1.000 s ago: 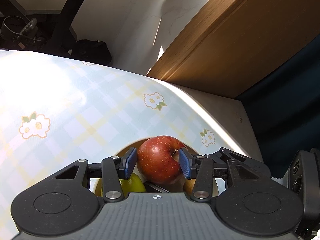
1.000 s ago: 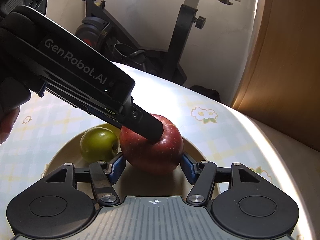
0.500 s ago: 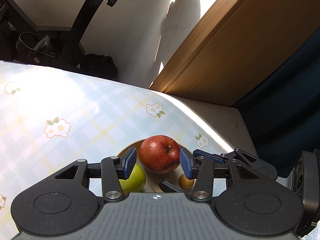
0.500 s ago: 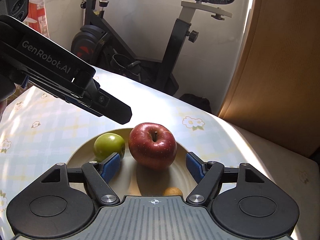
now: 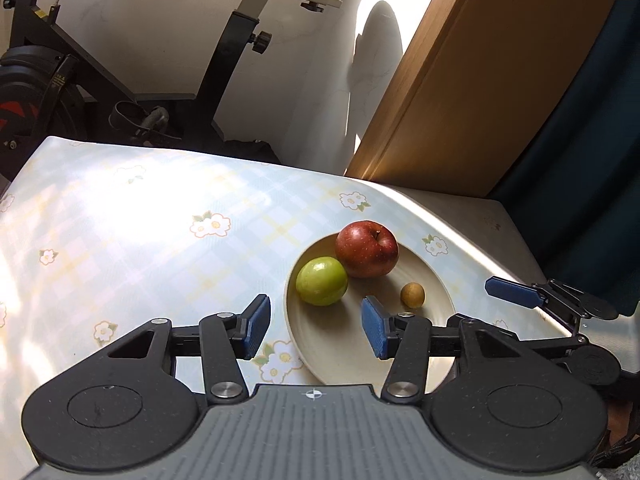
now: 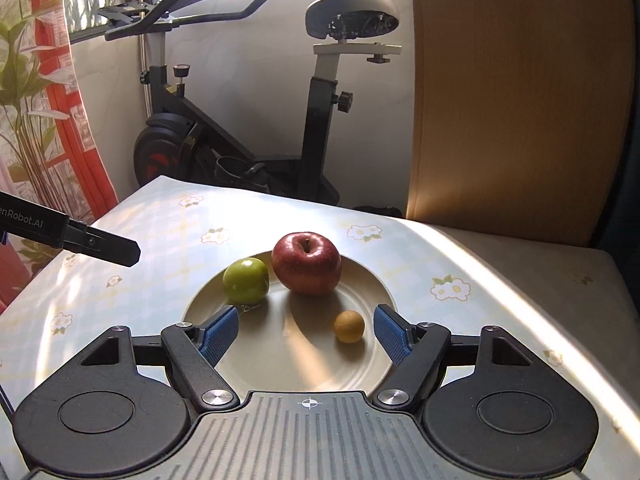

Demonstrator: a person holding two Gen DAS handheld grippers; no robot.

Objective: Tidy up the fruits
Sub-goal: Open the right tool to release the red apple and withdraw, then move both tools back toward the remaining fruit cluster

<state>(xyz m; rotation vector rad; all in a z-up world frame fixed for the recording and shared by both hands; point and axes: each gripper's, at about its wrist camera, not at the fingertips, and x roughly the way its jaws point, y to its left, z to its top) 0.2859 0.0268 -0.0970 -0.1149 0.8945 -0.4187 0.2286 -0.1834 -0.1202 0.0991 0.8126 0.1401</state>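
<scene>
A: Where's the fruit?
B: On the round cream plate (image 6: 372, 280) near the right edge of the checked floral table (image 5: 120, 240): red apple (image 6: 306, 263), green apple (image 6: 245, 279), small brown fruit (image 6: 349, 326).
A: The claws?
B: Left claw (image 5: 316, 326) and right claw (image 6: 307, 334) are both opening, empty. A black exercise bike (image 6: 240, 120) stands beyond the far edge.

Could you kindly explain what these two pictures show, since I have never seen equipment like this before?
There is no robot here: a person holds a two-finger gripper in each hand, and a fisheye camera on each looks forward along its fingers. One picture comes from the left gripper, the other from the right gripper. On the flowered checked tablecloth sits a cream round plate holding a large red apple, a smaller green apple and a small brown round fruit. Both pairs of fingers are opening, with nothing gripped between them. The black bar at the left of the right view is the other gripper.
</scene>
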